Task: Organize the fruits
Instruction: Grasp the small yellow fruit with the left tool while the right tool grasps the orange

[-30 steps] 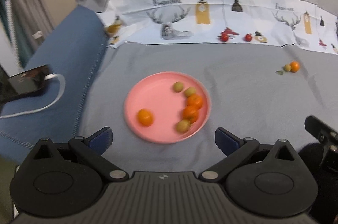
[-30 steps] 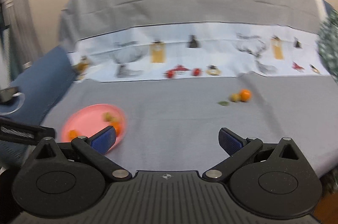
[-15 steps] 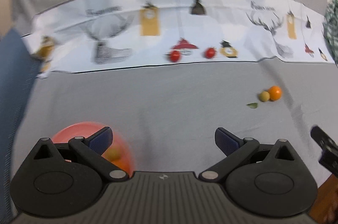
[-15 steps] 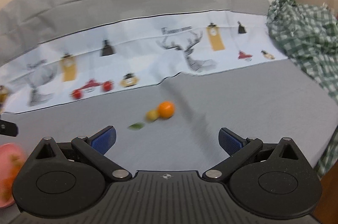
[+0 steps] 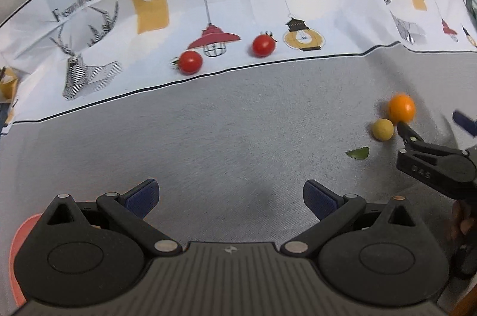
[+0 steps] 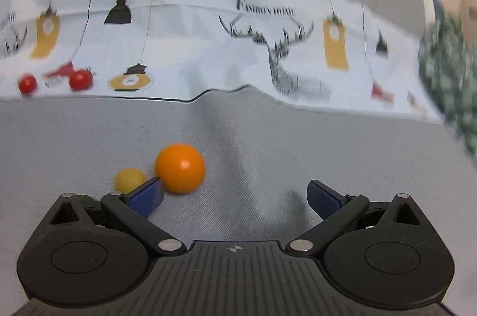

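Observation:
An orange fruit [image 6: 180, 168] and a smaller yellow fruit [image 6: 129, 179] lie side by side on the grey cloth. My right gripper [image 6: 235, 196] is open, its left fingertip just in front of the orange fruit. In the left wrist view the same orange fruit [image 5: 402, 107] and yellow fruit [image 5: 382, 129] sit at the far right, with the right gripper [image 5: 432, 122] reaching in beside them. Two red tomatoes [image 5: 190, 62] [image 5: 263, 45] rest on the white printed band. My left gripper [image 5: 231, 195] is open over bare cloth. The pink plate [image 5: 21, 238] shows only at the lower left edge.
A small green leaf [image 5: 359, 153] lies on the cloth near the yellow fruit. A green checked cloth [image 6: 450, 71] lies at the right side. The white band carries printed lamps and deer.
Both grippers have swung right and moved in closer. The plate has slid out to the left edge of the left view, and the orange and yellow fruits now sit right at my right gripper's fingers.

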Demonstrator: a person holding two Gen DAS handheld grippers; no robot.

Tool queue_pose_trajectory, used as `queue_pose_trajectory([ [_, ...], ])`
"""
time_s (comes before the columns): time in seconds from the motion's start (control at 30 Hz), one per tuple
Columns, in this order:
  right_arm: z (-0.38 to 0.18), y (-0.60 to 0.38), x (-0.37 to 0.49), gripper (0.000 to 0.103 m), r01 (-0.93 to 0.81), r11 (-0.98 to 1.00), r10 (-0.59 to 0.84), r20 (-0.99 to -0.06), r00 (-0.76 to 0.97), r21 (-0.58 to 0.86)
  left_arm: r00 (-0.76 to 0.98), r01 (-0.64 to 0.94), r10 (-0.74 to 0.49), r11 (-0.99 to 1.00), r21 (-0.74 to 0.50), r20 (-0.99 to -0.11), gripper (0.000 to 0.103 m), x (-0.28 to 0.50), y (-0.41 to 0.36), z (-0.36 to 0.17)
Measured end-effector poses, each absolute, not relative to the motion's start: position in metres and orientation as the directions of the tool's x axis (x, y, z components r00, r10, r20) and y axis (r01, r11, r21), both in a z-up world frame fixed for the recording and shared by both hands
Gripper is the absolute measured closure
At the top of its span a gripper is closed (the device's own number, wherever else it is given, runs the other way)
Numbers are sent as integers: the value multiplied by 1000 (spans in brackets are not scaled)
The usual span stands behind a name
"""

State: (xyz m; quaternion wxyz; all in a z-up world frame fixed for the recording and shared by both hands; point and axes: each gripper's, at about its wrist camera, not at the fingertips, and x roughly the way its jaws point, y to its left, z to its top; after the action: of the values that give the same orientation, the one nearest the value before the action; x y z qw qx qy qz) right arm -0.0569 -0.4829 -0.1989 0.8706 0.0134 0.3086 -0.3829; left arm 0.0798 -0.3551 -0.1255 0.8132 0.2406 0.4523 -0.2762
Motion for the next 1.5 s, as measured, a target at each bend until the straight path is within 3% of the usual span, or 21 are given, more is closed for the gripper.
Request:
queue_pose_trajectory([
  [0.07, -205, -485, -53, 3, 678, 680, -701, -519, 490, -280, 431, 687, -248, 714, 137, -867, 0, 79, -365, -130],
  [0.33, -199, -512, -49, 3, 626, 727, -670, -491, 557, -282, 357, 826, -396, 557, 88, -846, 0, 63, -426, -150],
  [0.47, -191, -524, -67, 1, 681, 695, -687, -496, 532, -232, 331, 861, -430, 501, 83, -840, 1, 56, -460, -165],
  [0.57, -189, -529, -86, 1, 713, 675, -690, -501, 522, -187, 293, 880, -445, 472, 56, -846, 17, 55, -475, -173],
  [0.6, -188, -531, -91, 1, 720, 673, -687, -506, 522, -171, 267, 885, -454, 465, 29, -850, 33, 57, -478, -176],
  [0.63, -189, -532, -93, 1, 723, 672, -685, -508, 522, -163, 242, 887, -460, 461, 2, -854, 67, 58, -480, -177],
  [0.67, -189, -532, -95, 1, 726, 669, -685, -508, 522, -157, 220, 888, -460, 460, -19, -861, 76, 59, -481, -178],
  [0.87, -186, -521, -86, 1, 681, 712, -666, -476, 574, -175, 269, 852, -439, 524, -1, -857, 77, 77, -452, -171],
  [1.07, -191, -489, -48, 1, 495, 856, -498, -500, 708, -152, 338, 774, -376, 633, 27, -863, 77, 112, -391, -160],
  [1.13, -197, -480, -31, 4, 434, 888, -443, -532, 722, -150, 350, 751, -366, 660, 24, -862, 77, 117, -374, -155],
  [1.2, -206, -471, -13, 18, 398, 903, -413, -568, 712, -159, 358, 734, -364, 679, 18, -860, 77, 120, -360, -149],
  [1.27, -208, -469, -4, 22, 405, 906, -397, -571, 719, -120, 361, 719, -370, 695, 3, -856, 77, 118, -347, -142],
  [1.37, -203, -477, 8, 22, 443, 896, -367, -605, 706, -26, 362, 708, -385, 706, -18, -849, 77, 113, -325, -129],
  [1.5, -202, -472, 30, 24, 436, 900, -353, -617, 703, -18, 375, 689, -395, 724, -33, -839, 77, 111, -302, -115],
])
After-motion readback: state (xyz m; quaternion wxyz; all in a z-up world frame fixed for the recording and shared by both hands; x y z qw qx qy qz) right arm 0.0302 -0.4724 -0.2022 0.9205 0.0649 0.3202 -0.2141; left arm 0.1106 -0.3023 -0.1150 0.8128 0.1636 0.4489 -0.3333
